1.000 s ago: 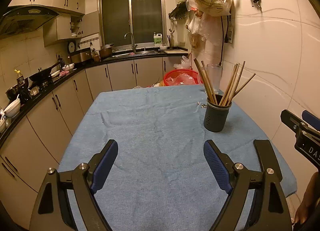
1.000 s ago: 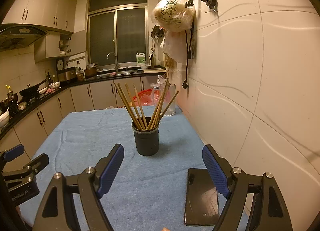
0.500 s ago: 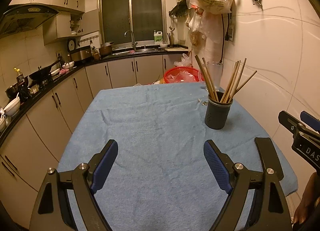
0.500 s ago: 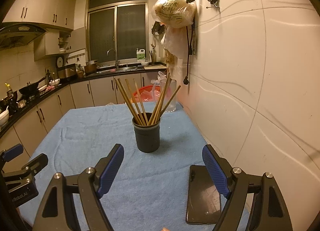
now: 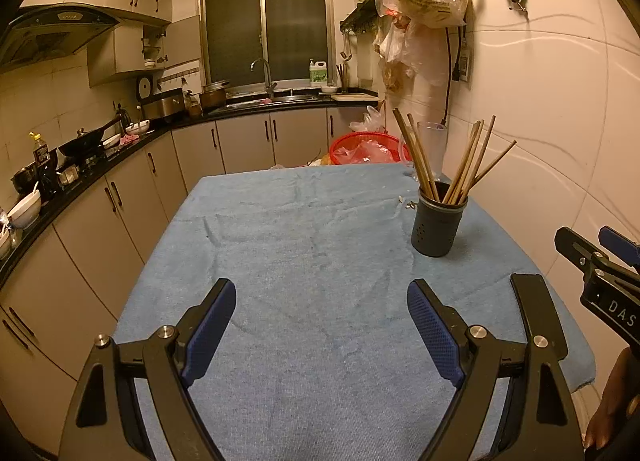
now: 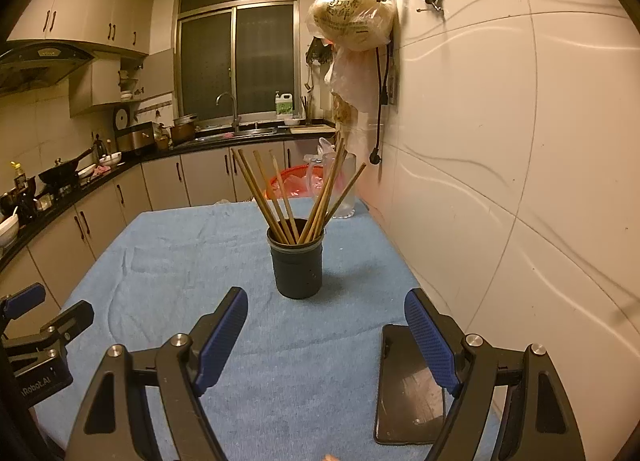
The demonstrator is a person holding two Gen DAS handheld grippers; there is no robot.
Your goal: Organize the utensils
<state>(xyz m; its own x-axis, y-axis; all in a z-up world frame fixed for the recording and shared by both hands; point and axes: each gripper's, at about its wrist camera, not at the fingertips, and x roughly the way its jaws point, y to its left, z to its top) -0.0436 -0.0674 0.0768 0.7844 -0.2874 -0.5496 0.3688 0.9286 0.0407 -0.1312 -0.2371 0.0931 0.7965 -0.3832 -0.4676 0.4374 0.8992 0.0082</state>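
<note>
Chopsticks (image 6: 280,197) stand fanned out in a dark round holder (image 6: 298,265) on the blue cloth-covered surface (image 5: 304,261), near the wall side. Both claws hover above the cloth, short of the holder: the left claw (image 5: 322,321) and right claw (image 6: 326,325) are spread wide, grasping nothing. A dark phone (image 6: 404,393) lies flat under the right claw's outer finger.

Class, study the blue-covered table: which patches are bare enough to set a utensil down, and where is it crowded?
The blue cloth lies bare across its middle and the whole side toward the cabinets. Crowded is the wall side: the dark holder of chopsticks, a clear pitcher behind it, and a black phone near the front edge. Between holder and phone lies a narrow free strip.
</note>
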